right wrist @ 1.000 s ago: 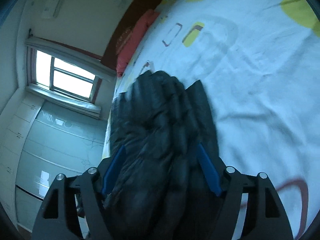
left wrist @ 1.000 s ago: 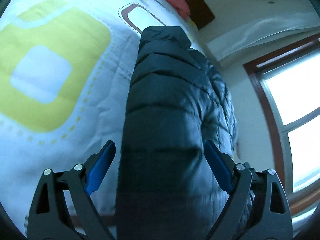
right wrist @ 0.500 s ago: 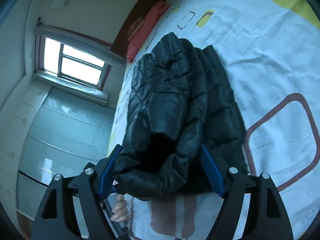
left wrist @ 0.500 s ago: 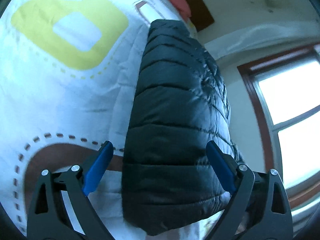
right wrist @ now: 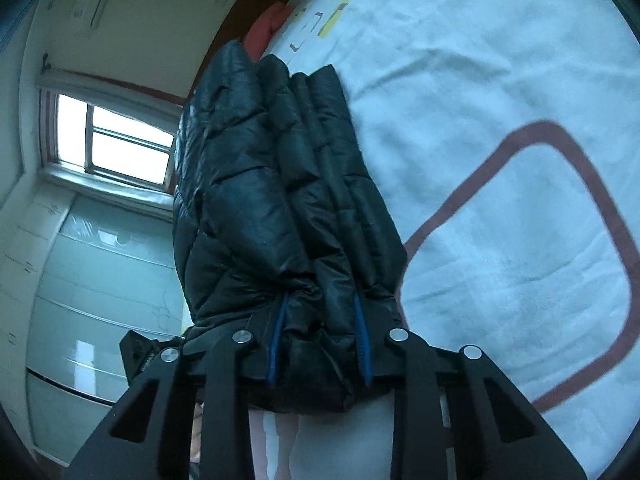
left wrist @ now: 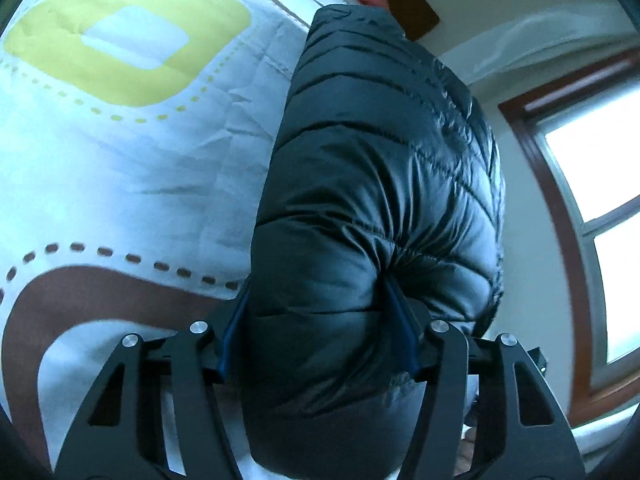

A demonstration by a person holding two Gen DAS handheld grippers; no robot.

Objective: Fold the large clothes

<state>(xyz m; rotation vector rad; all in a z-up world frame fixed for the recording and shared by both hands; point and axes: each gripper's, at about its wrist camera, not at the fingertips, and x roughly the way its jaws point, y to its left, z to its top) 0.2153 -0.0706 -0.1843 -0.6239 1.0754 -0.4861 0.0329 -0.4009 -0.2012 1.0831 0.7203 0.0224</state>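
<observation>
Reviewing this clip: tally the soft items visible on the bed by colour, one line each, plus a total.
Black quilted puffer jacket: 1, with the closing left gripper and the closing right gripper each squeezing its near edge
White bedspread with yellow and brown rounded shapes: 1
Red pillow: 1
Total: 3

Bed [left wrist: 132, 184] w/ white quilted cover, wrinkled, printed w/ rounded-square shapes: yellow-green one w/ pale centre at far left, brown band w/ dashed outline near the front; right wrist view shows a thin brown rounded outline on white. Black puffer jacket [left wrist: 372, 184] lies directly on the bed, folded lengthwise into a long narrow strip along the window-side edge. Red pillow [right wrist: 266, 30] at far end by the dark headboard [left wrist: 404, 4].
</observation>
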